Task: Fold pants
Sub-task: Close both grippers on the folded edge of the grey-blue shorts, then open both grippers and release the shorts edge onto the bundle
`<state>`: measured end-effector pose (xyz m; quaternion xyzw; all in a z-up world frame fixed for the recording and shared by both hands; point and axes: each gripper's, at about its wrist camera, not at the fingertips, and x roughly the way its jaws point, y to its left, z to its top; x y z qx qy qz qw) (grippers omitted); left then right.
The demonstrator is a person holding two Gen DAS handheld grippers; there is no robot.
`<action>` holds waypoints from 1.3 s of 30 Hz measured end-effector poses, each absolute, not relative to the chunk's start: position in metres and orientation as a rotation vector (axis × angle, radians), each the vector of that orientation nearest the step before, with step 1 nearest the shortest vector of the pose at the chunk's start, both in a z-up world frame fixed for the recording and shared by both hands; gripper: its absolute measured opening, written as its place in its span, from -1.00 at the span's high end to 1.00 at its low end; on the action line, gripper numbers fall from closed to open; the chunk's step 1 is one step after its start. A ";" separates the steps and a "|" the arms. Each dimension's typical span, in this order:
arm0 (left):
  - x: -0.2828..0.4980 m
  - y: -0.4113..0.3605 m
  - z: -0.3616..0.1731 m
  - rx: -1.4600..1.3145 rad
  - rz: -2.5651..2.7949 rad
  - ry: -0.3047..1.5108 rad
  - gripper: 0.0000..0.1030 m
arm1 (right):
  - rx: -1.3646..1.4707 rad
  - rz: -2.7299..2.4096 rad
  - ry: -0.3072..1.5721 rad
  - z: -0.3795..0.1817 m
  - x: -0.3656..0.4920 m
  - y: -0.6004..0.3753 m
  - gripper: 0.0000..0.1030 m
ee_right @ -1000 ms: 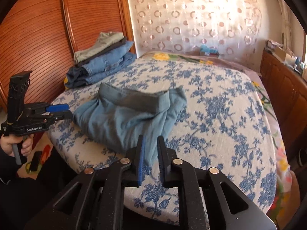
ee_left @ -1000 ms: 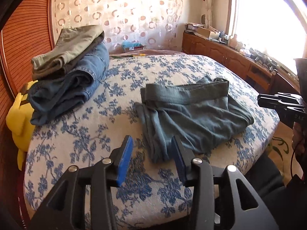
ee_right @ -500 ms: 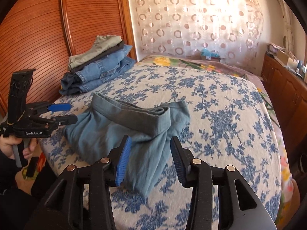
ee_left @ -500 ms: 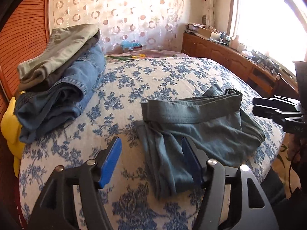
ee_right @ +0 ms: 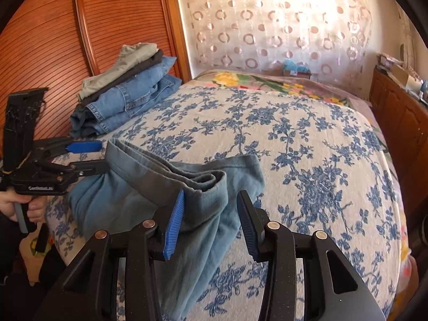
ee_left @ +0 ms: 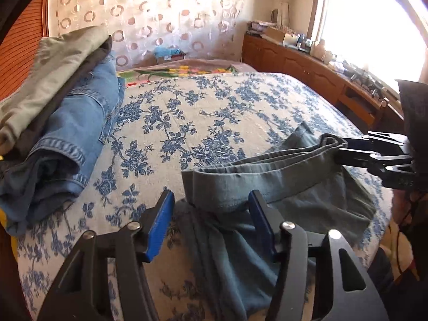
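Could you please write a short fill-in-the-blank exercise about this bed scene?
1. The grey-green cotton pants lie on the floral ____.
2. The stack of folded clothes has the ____ denim jeans at the bottom.
3. The left gripper has its jaws ____ around the waistband.

Missing words: bedspread; blue; open

Grey-blue pants [ee_left: 281, 187] lie crumpled at the near edge of the scene. Their thick waistband [ee_right: 165, 171] stands slightly raised, running left to right, with loose fabric bunched below it.
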<state>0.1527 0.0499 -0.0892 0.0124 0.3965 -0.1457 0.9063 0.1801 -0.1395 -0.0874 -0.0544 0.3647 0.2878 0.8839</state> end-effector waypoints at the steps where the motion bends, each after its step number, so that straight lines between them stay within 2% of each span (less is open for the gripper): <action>1: 0.155 0.049 -0.091 0.029 -0.306 0.825 0.08 | -0.109 0.610 0.778 -0.089 0.183 -0.139 0.34; 3: 0.160 0.049 -0.094 0.019 -0.325 0.841 0.20 | -0.111 0.621 0.790 -0.089 0.186 -0.138 0.49; 5: 0.161 0.049 -0.095 0.020 -0.322 0.841 0.53 | -0.116 0.635 0.788 -0.086 0.188 -0.136 0.66; 7: 0.159 0.051 -0.092 0.013 -0.333 0.826 0.73 | -0.129 0.635 0.775 -0.082 0.189 -0.132 0.75; 11: 0.152 0.055 -0.079 -0.009 -0.326 0.779 0.78 | -0.144 0.642 0.750 -0.075 0.194 -0.125 0.92; 19: 0.155 0.063 -0.076 -0.038 -0.275 0.754 0.77 | -0.095 0.592 0.674 -0.065 0.207 -0.122 0.95; 22: 0.158 0.061 -0.081 -0.027 -0.256 0.775 0.73 | -0.106 0.587 0.694 -0.069 0.213 -0.117 0.92; 24: 0.160 0.061 -0.084 -0.026 -0.249 0.791 0.59 | -0.099 0.590 0.702 -0.070 0.212 -0.120 0.82; 28: 0.155 0.063 -0.084 -0.028 -0.244 0.798 0.12 | -0.110 0.575 0.709 -0.071 0.202 -0.127 0.60; 30: 0.148 0.062 -0.082 -0.021 -0.252 0.787 0.10 | -0.129 0.571 0.717 -0.074 0.193 -0.131 0.57; 33: 0.138 0.060 -0.083 -0.016 -0.260 0.778 -0.21 | -0.154 0.564 0.747 -0.084 0.180 -0.137 0.52; 39: 0.119 0.052 -0.093 0.012 -0.257 0.798 -0.23 | -0.132 0.557 0.809 -0.107 0.167 -0.148 0.51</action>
